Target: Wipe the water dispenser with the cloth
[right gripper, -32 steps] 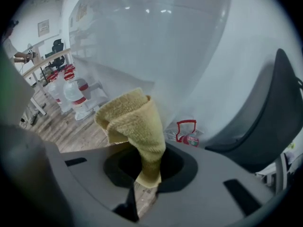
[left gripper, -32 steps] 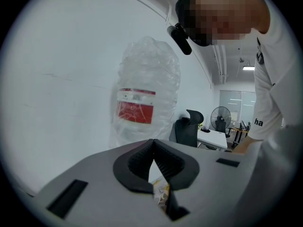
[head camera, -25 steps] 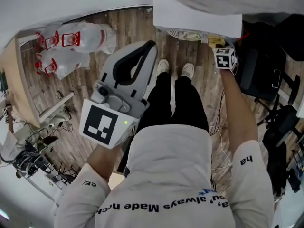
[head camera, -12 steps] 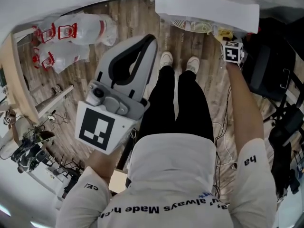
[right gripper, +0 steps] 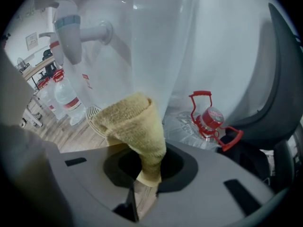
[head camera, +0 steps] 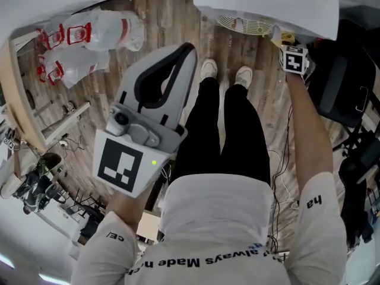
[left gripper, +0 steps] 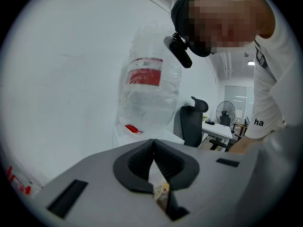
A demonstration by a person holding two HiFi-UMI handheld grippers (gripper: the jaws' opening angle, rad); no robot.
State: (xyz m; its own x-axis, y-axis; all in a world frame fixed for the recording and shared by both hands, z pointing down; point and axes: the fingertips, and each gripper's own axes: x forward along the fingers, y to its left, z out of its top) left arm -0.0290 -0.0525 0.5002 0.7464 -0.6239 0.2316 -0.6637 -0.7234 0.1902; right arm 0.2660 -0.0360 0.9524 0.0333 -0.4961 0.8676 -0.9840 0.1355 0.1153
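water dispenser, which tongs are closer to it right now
Right. The right tongs, shut on the yellow cloth, are right up at the front of the water dispenser, below its tap. The left tongs, shut and empty, are held by the person's body, well short of it.

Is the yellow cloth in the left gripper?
No, the yellow cloth is pinched in the right gripper; the left gripper has its jaws together on nothing.

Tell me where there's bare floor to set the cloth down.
Bare wood lies between the bagged water bottles and the shoes, in front of the water dispenser. Crowded: cables right of the legs, a black chair beyond them, cable clutter at far left.
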